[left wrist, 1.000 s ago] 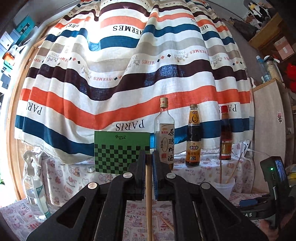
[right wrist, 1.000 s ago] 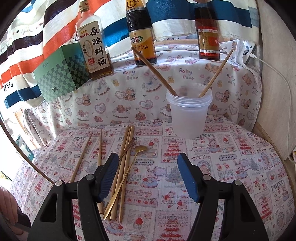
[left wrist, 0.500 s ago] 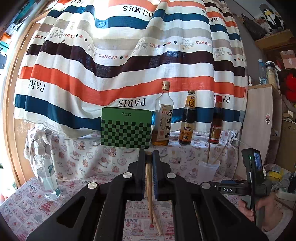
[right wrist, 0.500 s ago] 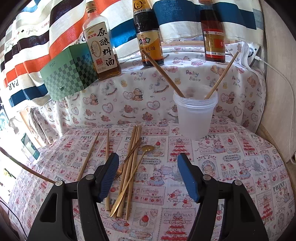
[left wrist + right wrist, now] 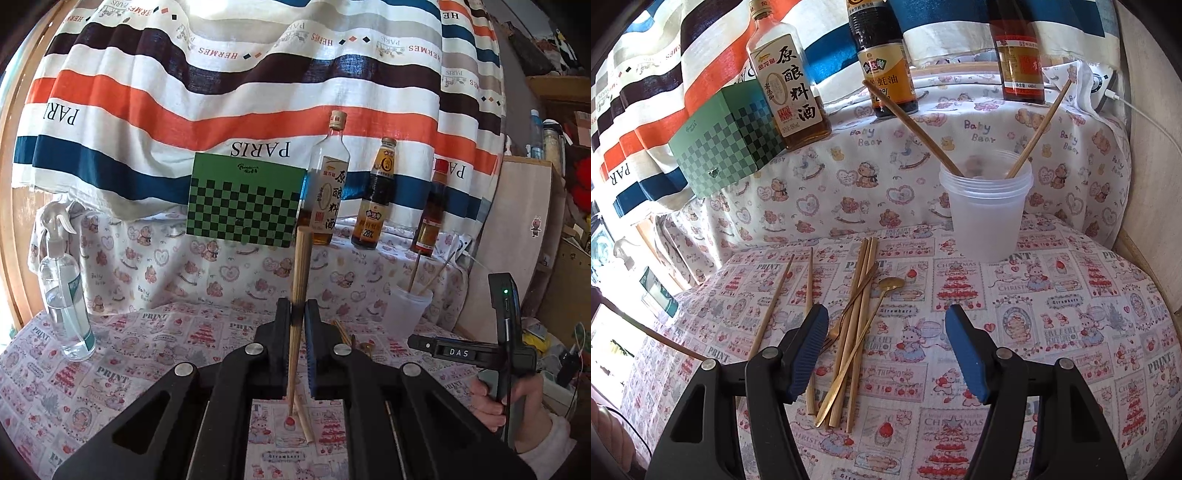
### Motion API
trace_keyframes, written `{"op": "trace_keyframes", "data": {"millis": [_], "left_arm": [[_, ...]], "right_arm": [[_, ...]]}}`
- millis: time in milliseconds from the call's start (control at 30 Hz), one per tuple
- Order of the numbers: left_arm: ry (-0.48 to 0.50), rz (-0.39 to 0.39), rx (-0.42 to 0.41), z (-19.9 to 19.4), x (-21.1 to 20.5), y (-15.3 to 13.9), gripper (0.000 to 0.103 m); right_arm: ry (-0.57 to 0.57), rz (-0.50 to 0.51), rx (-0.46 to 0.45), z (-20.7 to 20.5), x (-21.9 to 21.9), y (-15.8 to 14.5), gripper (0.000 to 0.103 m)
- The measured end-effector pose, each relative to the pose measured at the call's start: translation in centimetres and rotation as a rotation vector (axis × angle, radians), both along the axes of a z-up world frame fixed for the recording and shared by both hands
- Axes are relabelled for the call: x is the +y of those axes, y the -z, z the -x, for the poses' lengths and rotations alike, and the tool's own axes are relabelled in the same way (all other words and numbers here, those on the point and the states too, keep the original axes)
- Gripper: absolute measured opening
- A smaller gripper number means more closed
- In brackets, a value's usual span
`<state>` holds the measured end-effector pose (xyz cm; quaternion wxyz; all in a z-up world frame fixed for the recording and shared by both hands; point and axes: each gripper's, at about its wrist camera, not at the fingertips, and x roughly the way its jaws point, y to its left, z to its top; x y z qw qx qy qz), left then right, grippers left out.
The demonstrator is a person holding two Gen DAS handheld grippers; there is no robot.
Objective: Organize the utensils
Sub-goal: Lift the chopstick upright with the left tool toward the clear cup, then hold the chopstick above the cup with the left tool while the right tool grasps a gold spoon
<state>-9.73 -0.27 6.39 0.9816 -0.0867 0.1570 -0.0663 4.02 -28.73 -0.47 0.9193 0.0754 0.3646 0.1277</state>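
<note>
**Chopstick held upright over printed tablecloth**

Printed tablecloth (image 5: 1052,295) carries loose chopsticks (image 5: 857,314) and a gold spoon (image 5: 886,291). Left gripper (image 5: 297,314) clamps one wooden chopstick (image 5: 301,266), near vertical. Right gripper (image 5: 882,332) gapes wide, holding nothing, above the loose utensils. Plastic cup (image 5: 986,206) behind holds two chopsticks.

matt wooden chopsticks (image 5: 862,291); glossy gold metal spoon (image 5: 864,332); translucent frosted plastic cup (image 5: 986,206); printed cloth on desk (image 5: 1052,314); ribbed blue pads (image 5: 809,350) on matt black plastic tongs.
</note>
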Motion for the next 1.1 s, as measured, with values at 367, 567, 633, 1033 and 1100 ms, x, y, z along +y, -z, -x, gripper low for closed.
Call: {"op": "trace_keyframes", "data": {"millis": [367, 567, 633, 1033, 1100], "left_arm": [[0.036, -0.022, 0.135, -2.6, -0.3, 3.2, 0.006], [0.031, -0.084, 0.146, -3.0, -1.3, 4.1, 0.006], [0.037, -0.084, 0.156, -3.3, -1.3, 4.2, 0.006], [-0.009, -0.05, 0.029, -5.6, -1.5, -0.8, 0.006], [-0.015, -0.022, 0.004, -6.2, -1.5, -1.7, 0.006]], "right_arm": [[-0.008, -0.004, -0.021, 0.6, 0.1, -0.7, 0.069], [-0.008, 0.0, -0.008, 0.4, 0.1, -0.4, 0.069], [-0.016, 0.011, -0.005, 0.4, 0.3, -0.4, 0.069], [-0.193, 0.028, 0.171, -0.5, 3.9, 2.7, 0.039], [-0.199, 0.09, 0.186, -0.5, 5.0, 3.5, 0.039]]}}
